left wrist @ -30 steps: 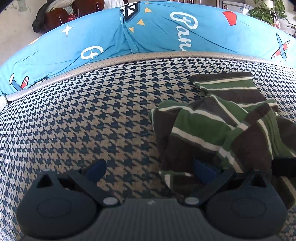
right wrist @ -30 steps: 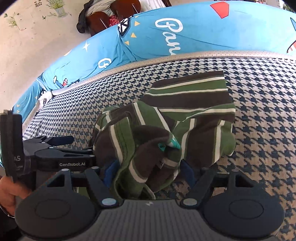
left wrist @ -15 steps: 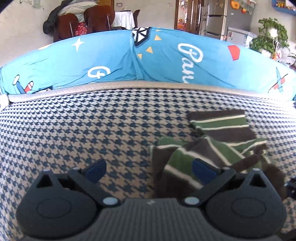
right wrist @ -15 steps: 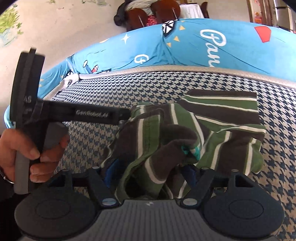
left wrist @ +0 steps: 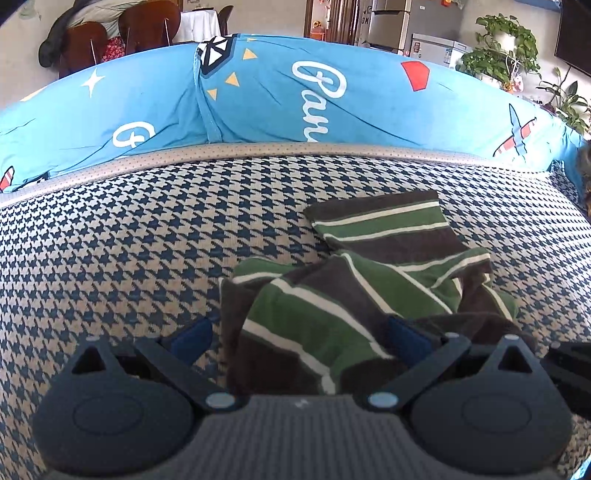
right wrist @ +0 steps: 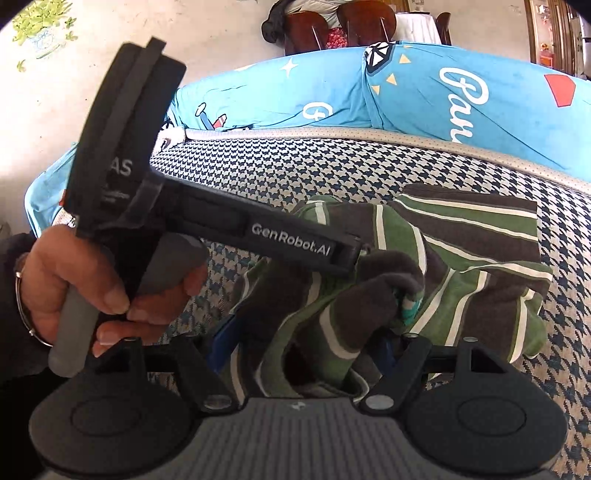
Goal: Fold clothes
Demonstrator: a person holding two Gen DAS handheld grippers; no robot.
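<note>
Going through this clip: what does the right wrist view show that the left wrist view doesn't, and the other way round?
Only the right wrist view: a hand gripping the left tool's handle, the body of the left tool reaching over the garment, and a teal patch inside its folds. Only the left wrist view: potted plants and a refrigerator behind. Both show the green-and-brown striped garment bunched on the houndstooth cover before the blue printed cushion.

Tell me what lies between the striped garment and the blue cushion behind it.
Only bare houndstooth cover and its pale piped edge separate the striped garment from the blue cushion, seen clearest in the left wrist view.
</note>
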